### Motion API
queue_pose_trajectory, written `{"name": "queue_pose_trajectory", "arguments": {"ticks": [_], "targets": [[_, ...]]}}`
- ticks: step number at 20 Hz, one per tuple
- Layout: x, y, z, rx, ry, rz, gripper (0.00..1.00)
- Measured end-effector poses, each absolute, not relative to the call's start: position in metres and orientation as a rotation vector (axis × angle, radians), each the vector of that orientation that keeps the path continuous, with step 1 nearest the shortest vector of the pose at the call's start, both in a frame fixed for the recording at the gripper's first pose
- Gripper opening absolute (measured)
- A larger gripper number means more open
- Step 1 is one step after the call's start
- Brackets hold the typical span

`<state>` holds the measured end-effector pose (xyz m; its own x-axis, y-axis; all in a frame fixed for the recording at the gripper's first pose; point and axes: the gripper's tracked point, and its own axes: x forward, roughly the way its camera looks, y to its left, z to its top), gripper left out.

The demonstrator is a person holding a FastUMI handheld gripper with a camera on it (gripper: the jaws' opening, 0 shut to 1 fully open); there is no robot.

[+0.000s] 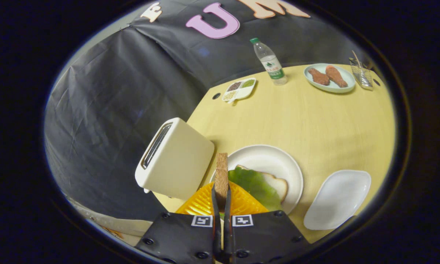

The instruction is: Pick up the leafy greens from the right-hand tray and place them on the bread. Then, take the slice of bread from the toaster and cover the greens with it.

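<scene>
My gripper (221,200) is shut on a slice of brown bread (221,174), held edge-on and upright between the fingers. Just beyond and below it, a round white plate (278,161) holds a white bread slice (278,183) with a green leaf (254,185) lying on top. The cream toaster (174,159) stands just left of the held slice, its slot looking dark and empty. A white rhombus tray (337,200) lies to the right of the plate with nothing on it.
At the far side of the yellow table (315,121) stand a water bottle (269,62), a small divided dish of grains (239,89), a plate with two brown food pieces (329,77) and a clear glass (362,73). Black cloth hangs left of the table.
</scene>
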<state>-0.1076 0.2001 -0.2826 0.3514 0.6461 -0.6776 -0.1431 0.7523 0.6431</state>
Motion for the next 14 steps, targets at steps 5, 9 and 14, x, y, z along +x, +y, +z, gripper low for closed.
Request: {"name": "queue_pose_trajectory", "arguments": {"ticks": [5,9,14], "targets": [[-0.108,0.181,-0.304,0.545,1.137,0.495,0.08],[-0.113,0.168,-0.316,0.521,1.167,0.47,0.22],[-0.117,0.154,-0.334,0.45,1.197,0.456,0.54]]}}
